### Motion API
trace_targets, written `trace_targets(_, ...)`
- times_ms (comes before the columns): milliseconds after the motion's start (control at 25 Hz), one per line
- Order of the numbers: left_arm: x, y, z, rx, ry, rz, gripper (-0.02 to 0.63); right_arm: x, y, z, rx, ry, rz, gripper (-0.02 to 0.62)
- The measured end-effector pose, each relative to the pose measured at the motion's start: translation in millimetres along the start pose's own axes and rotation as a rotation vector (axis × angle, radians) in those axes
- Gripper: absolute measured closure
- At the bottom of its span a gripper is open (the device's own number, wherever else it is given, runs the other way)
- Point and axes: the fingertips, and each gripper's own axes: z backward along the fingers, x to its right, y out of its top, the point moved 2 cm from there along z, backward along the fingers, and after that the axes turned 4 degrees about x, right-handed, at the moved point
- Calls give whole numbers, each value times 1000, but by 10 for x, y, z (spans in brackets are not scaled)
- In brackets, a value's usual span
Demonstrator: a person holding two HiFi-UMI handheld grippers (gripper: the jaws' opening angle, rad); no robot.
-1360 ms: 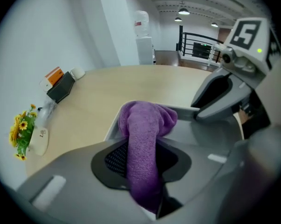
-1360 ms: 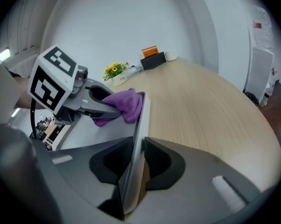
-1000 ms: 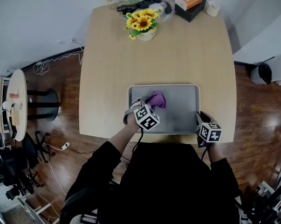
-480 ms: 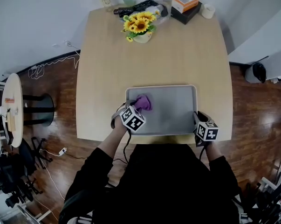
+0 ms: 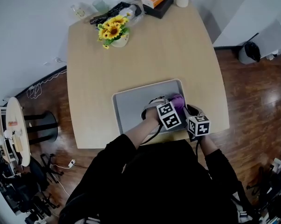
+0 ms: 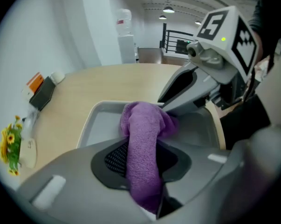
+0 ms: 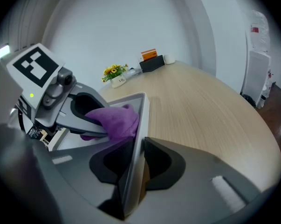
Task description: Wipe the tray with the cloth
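Cloth (image 6: 145,120) (purple, bunched) pinched between left gripper (image 6: 141,150) jaws, touching tray (image 5: 131,104) floor at its right end. Right gripper (image 7: 135,164) jaws clamp tray's right rim, just beside. Tray sits at near edge of wooden table (image 5: 145,55).

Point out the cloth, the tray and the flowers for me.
cloth (image 6: 142,139), left gripper view, middle of the purple fold
tray (image 5: 128,104), head view, bare floor near its left end
flowers (image 5: 111,30), head view, a yellow bloom
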Motion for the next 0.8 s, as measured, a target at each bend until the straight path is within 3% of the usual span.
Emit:
trace_targets(120,5,153,-96,-33,21,-105,512,-2,-7,1,1,11,5,518)
trace_targets(360,91,-17,9,-10,1,-81,517,76,1,50,-7,1,23,517)
trace_targets(520,127,-655,296,-14,37,-40,517,67,-10,34,-16,0,42,517)
trace_targets(800,30,-2087,943,-93,148,175,514,40,1,8,-21,-12,58,517)
